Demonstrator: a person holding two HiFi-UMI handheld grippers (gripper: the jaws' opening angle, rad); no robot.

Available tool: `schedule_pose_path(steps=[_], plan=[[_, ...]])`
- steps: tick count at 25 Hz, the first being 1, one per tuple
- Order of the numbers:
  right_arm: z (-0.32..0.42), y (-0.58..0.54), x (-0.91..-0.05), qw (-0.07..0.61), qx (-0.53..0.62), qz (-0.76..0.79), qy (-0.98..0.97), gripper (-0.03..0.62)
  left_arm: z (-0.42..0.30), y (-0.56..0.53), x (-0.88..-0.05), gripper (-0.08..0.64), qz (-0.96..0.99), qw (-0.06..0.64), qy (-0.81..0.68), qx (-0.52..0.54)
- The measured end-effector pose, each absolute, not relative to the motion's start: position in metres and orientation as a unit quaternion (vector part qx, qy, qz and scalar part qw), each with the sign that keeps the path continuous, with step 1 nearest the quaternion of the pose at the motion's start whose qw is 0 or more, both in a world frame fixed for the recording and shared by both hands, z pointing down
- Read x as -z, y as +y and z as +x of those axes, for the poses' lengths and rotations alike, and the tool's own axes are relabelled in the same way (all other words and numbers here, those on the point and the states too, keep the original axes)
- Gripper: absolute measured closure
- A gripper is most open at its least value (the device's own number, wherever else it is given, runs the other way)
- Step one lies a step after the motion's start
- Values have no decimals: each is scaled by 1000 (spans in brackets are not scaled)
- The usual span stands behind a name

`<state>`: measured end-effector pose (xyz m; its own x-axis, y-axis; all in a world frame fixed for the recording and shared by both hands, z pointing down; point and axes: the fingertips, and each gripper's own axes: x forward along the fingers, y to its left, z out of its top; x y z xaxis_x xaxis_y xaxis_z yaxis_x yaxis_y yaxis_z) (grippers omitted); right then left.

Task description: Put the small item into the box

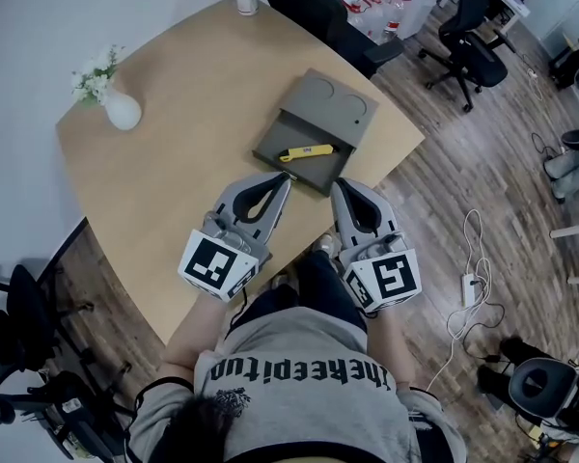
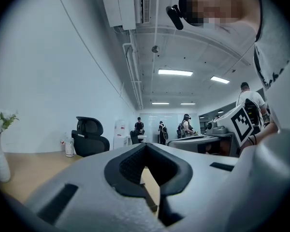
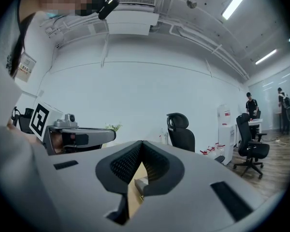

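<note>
Left gripper and right gripper are hanging side by side over the table's near edge. Both are pointing level toward the far side, with jaws closed tip to tip and gripping nothing. Just beyond their tips one grey box is lying open, its lid folded back on the far side. One item, yellow, slim and elongated, is lying inside the box, its long axis running left to right. Farther left, one white vase is standing with flowers.
</note>
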<state>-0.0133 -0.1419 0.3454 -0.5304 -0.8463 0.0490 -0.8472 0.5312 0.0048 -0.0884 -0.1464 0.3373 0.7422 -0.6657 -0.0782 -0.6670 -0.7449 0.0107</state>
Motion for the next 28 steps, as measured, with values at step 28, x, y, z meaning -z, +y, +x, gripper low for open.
schedule_pose_path(steps=[28], plan=[[17,-85,-317,7,12,455,-891,586,-64,-82,-303,543,-910,33,408,-63]])
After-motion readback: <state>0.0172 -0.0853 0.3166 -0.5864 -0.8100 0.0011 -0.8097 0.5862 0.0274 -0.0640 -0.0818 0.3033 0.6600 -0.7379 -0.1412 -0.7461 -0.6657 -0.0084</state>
